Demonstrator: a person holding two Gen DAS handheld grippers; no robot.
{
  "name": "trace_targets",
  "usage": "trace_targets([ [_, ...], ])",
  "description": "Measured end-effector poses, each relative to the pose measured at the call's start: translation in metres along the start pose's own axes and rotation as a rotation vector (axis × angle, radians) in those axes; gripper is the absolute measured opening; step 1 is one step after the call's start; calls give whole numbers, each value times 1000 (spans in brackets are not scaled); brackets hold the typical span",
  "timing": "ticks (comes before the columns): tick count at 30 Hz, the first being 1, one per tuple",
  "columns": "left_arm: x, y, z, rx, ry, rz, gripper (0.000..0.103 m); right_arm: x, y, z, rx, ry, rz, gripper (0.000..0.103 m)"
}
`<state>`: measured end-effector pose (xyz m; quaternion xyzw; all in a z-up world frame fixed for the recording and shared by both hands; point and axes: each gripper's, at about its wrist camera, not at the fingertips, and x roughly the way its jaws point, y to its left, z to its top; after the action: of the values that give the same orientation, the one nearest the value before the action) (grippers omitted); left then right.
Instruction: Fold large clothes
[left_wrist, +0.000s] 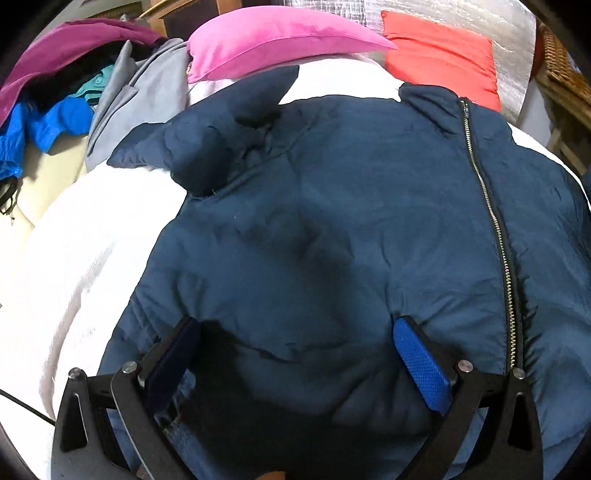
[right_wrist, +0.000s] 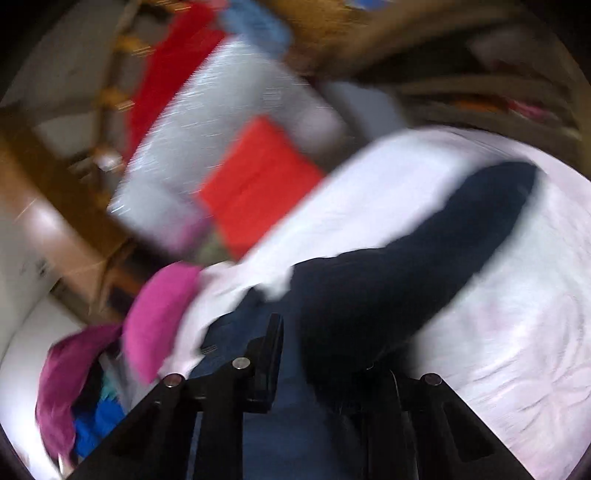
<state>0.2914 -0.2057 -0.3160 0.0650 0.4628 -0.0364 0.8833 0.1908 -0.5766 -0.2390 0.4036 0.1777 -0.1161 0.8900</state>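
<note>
A navy padded jacket (left_wrist: 332, 206) lies front up on a white bedcover (left_wrist: 92, 251), its silver zipper (left_wrist: 495, 229) closed. One sleeve (left_wrist: 207, 147) is folded across the chest at upper left. My left gripper (left_wrist: 295, 339) is open, its blue pads resting on the jacket's lower part. The right wrist view is motion-blurred. My right gripper (right_wrist: 317, 354) is shut on the jacket's other sleeve (right_wrist: 424, 258), which stretches away over the bedcover (right_wrist: 517, 295). Its right finger is hidden by the fabric.
A pink pillow (left_wrist: 273, 40) and a red pillow (left_wrist: 443, 55) lie at the head of the bed. A pile of grey, magenta and blue clothes (left_wrist: 74, 96) sits at the left. A wicker basket (left_wrist: 565, 74) stands at the right.
</note>
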Motion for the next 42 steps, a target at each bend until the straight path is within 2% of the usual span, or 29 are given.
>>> trace_targets([
  [2,0,3,-1,-4,4,-3,103,2,23,-16,-48,49,32,23],
  [3,1,4,0,-6,9,-6,103,9,33,-29,-63,101,38,26],
  [5,3,6,3,0,22,-12,103,27,45,-51,-86,199,4,27],
  [7,2,7,5,14,51,-22,103,46,45,-67,-90,305,-37,41],
  [9,3,8,11,51,90,-34,103,48,29,-71,-30,358,-26,66],
  [10,3,7,16,71,107,-42,103,43,24,-68,14,349,-6,70],
  [11,-1,9,20,80,91,-51,103,37,20,-66,39,334,4,77],
  [12,-5,10,23,75,58,-51,103,27,11,-60,87,300,0,79],
  [14,-26,13,27,54,-61,-32,103,18,-3,-46,164,266,-3,79],
  [16,-41,14,31,52,-125,-50,103,6,-24,-38,274,235,-28,80],
  [19,-53,14,34,45,-171,-80,103,-3,-73,-29,446,172,-78,81],
  [21,-55,10,31,52,-182,-84,103,0,-104,-22,568,122,-78,81],
  [24,-49,2,31,78,-155,-81,103,6,-126,-9,606,84,-65,81],
  [25,-49,1,30,84,-146,-83,103,9,-130,-6,598,62,-92,80],
  [26,-46,0,30,89,-140,-87,103,5,-139,-4,602,50,-109,72],
  [27,-46,0,29,92,-138,-85,103,6,-143,-4,611,43,-108,48],
  [28,-44,1,27,98,-136,-82,103,7,-148,-5,620,48,-102,32],
  [30,-45,0,28,105,-135,-82,103,12,-139,-4,593,39,-121,27],
  [33,-48,0,30,105,-143,-81,103,11,-104,8,458,-11,-133,23],
  [37,-56,4,31,92,-163,-82,103,-4,-34,14,210,-68,-55,23],
  [40,-60,11,33,75,-172,-70,103,0,21,5,45,-54,9,23],
  [42,-61,18,33,63,-174,-55,103,9,65,-10,-93,-12,65,23],
])
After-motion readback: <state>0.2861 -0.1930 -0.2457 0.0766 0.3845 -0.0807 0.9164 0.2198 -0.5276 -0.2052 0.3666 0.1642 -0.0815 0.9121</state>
